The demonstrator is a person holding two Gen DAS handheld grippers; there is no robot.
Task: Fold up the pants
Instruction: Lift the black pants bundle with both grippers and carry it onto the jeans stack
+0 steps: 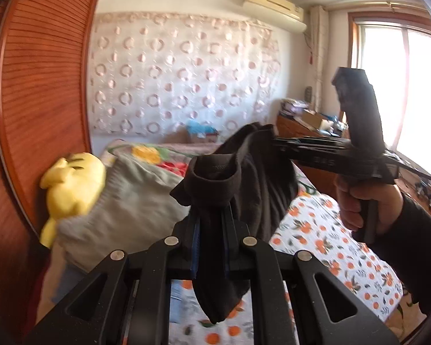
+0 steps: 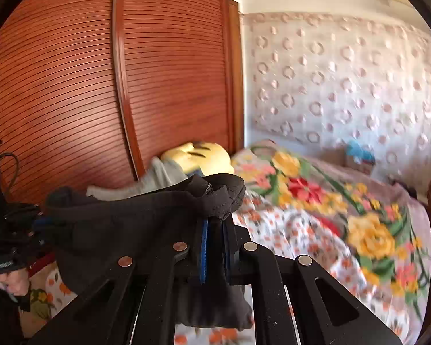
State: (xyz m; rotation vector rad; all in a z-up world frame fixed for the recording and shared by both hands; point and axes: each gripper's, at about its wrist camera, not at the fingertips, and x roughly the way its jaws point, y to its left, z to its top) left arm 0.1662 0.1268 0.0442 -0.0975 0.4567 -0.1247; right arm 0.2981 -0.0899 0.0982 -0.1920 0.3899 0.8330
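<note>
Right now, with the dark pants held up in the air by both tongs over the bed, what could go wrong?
1. The left tongs pinch only a bunched fold of the pants, so the cloth may slip out.
2. The right tongs also grip a crumpled edge; laid down like this, the pants could land wrinkled on the bedsheet.
3. The grey garment and the yellow plush toy lie close by and could get swept or covered.

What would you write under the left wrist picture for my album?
Two tools, left tool and right tool, hold dark pants up over the flowery bed.
</note>
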